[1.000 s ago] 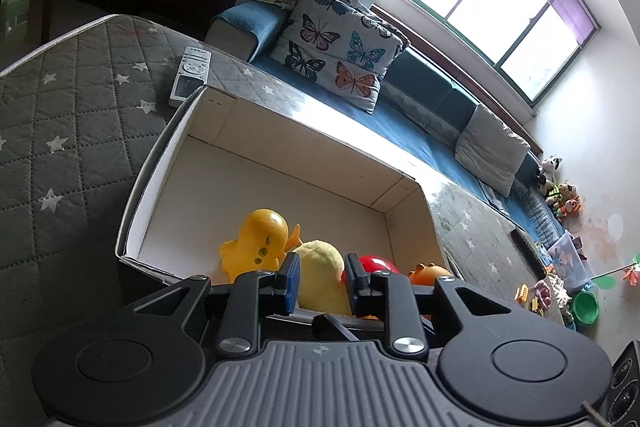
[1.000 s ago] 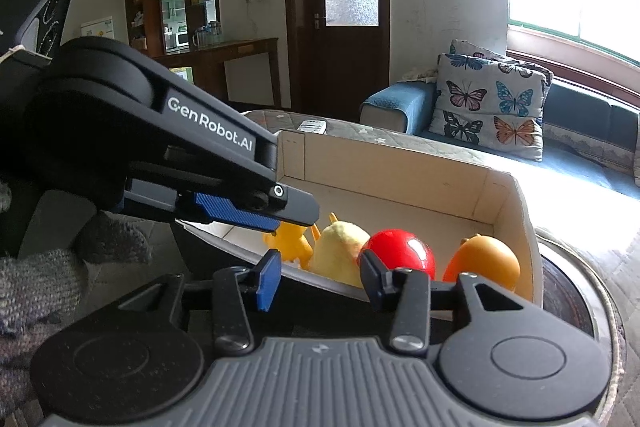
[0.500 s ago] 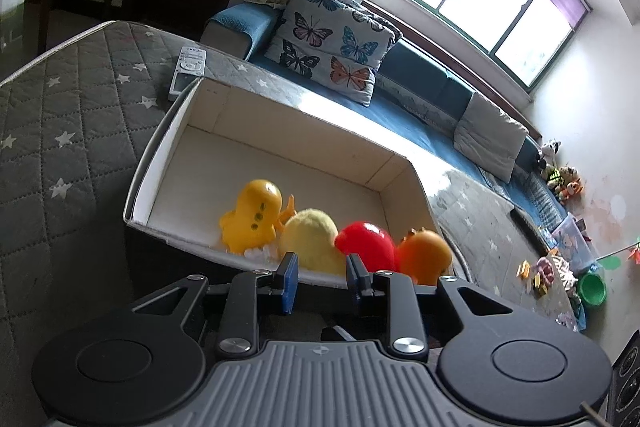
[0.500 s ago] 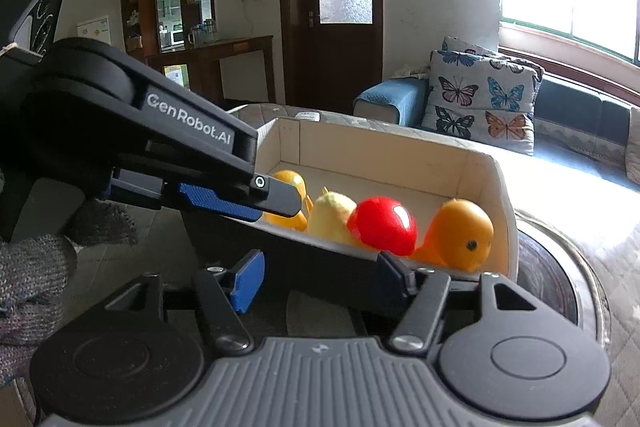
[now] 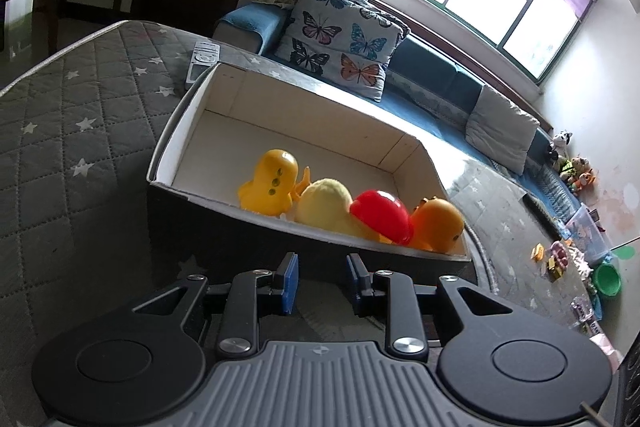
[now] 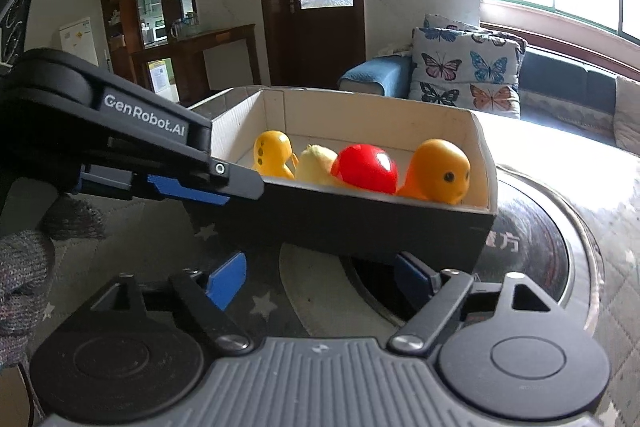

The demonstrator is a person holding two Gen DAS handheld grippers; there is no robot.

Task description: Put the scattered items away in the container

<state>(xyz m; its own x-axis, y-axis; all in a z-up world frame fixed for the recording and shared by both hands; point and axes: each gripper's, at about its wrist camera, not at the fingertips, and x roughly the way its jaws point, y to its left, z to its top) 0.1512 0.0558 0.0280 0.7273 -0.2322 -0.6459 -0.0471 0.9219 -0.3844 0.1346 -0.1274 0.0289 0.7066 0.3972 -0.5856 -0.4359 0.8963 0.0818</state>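
Left wrist view: remote lies at the far left corner of the box, just beside its rim; open quilted surface left of the box. Inside the box, along the near wall, left to right: yellow toy, pale plush, red ball, orange toy, packed touching; the far half of the box floor is bare. Left gripper sits just short of the near wall, jaws partly open, nothing between them. Sofa with butterfly pillow runs behind; loose toys and a green bowl on the floor at far right.

Right wrist view: gloved hand at left edge, left gripper's arm crossing over the box's near left corner. Right gripper near the wall, jaws wide and just been opening, empty. Dark round disc under the box's right end.
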